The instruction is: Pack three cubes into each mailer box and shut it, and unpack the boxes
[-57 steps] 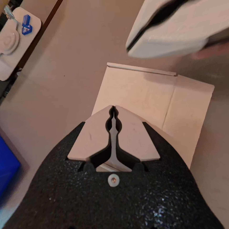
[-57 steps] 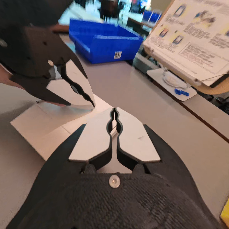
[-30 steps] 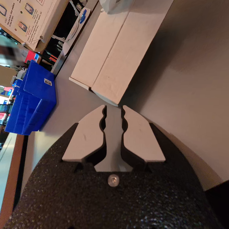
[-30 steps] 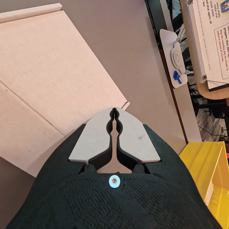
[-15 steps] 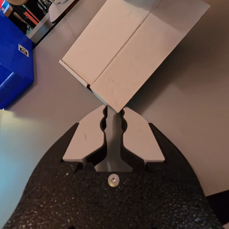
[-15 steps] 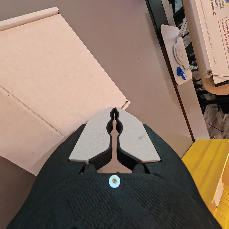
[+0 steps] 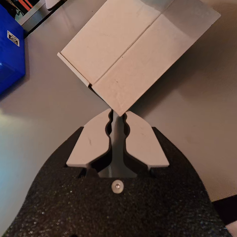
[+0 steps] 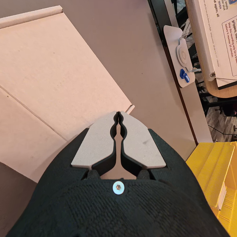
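Observation:
A white mailer box (image 7: 121,51) lies shut on the grey table, its lid seam running diagonally. My left gripper (image 7: 118,114) is slightly open and empty, with the box's near corner right at the gap between its fingertips. In the right wrist view the same box (image 8: 51,64) fills the left side. My right gripper (image 8: 118,112) is shut with its tips together, over the box's edge beside a small side flap (image 8: 130,109). Whether the tips touch the box I cannot tell. No cubes are in view.
A blue bin (image 7: 10,51) stands at the left of the table. A yellow bin (image 8: 211,179) sits at the right. Beyond the table's far edge are a white stand base with a blue clip (image 8: 179,57) and a tilted instruction board (image 8: 218,38). The grippers' ends are close to 15 cm from one another.
My left gripper has opened a little and swung round to the box's near corner, closing in on it. My right gripper has moved above the box's edge and stays shut.

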A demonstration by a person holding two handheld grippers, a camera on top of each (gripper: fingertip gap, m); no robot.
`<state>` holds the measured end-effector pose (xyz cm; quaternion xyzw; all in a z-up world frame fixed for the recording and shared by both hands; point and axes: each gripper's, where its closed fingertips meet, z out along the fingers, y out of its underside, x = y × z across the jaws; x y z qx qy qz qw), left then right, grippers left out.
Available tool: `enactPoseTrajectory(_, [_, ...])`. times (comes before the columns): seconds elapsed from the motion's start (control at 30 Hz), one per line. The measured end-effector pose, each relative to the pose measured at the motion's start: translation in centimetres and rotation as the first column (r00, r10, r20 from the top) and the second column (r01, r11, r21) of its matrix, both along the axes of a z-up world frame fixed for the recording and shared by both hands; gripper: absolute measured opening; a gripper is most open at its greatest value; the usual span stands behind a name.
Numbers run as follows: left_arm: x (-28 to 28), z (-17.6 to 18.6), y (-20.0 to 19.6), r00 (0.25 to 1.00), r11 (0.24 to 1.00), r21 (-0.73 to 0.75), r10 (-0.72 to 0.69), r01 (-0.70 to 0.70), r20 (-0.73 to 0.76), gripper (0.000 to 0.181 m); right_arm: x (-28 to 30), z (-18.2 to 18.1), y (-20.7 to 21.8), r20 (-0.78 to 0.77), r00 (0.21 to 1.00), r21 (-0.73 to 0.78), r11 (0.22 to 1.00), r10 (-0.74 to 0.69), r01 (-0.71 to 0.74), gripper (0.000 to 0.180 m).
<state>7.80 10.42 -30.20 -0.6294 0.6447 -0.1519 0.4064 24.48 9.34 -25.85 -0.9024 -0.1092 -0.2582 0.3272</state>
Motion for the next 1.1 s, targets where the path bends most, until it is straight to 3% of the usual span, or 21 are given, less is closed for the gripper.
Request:
enactPoseTrajectory(0.03, [0.0,0.0,0.0,1.000,1.000,-0.001,-0.002,0.002,0.001,0.014,0.0,0.0,0.0,0.001,1.000,0.001,1.000,0.002,-0.002,0.000])
enactPoseTrajectory(0.17, [0.0,0.3,0.1,0.997,0.996,-0.047,-0.079,0.080,0.024,0.032,0.0,0.0,0.0,-0.015,1.000,0.016,1.000,0.009,-0.009,0.000])
enactPoseTrajectory(0.27, [-0.7,0.9,-0.2,0.982,0.967,-0.176,-0.169,0.182,0.089,0.046,-0.1,0.2,-0.3,-0.058,0.998,0.028,1.000,0.014,-0.012,0.004])
enactPoseTrajectory(0.43, [-1.3,3.5,0.9,0.929,0.882,-0.338,-0.236,0.328,0.284,0.071,-1.9,1.5,-3.4,-0.295,0.947,0.089,0.990,0.128,-0.106,0.073])
enactPoseTrajectory(0.53, [-1.0,3.4,1.8,0.917,0.842,-0.385,-0.284,0.378,0.279,0.080,-3.2,1.0,-5.7,-0.390,0.889,0.125,0.970,0.242,-0.209,0.092])
enactPoseTrajectory(0.73, [0.5,2.6,2.4,0.899,0.788,-0.433,-0.365,0.437,0.243,0.081,-4.2,-2.1,-7.0,-0.534,0.807,0.116,0.967,0.254,-0.228,0.090])
enactPoseTrajectory(1.1, [2.9,1.8,1.8,0.846,0.723,-0.449,-0.504,0.525,0.177,0.091,-4.9,-1.3,-6.2,-0.612,0.663,0.277,0.902,0.431,-0.331,0.088])
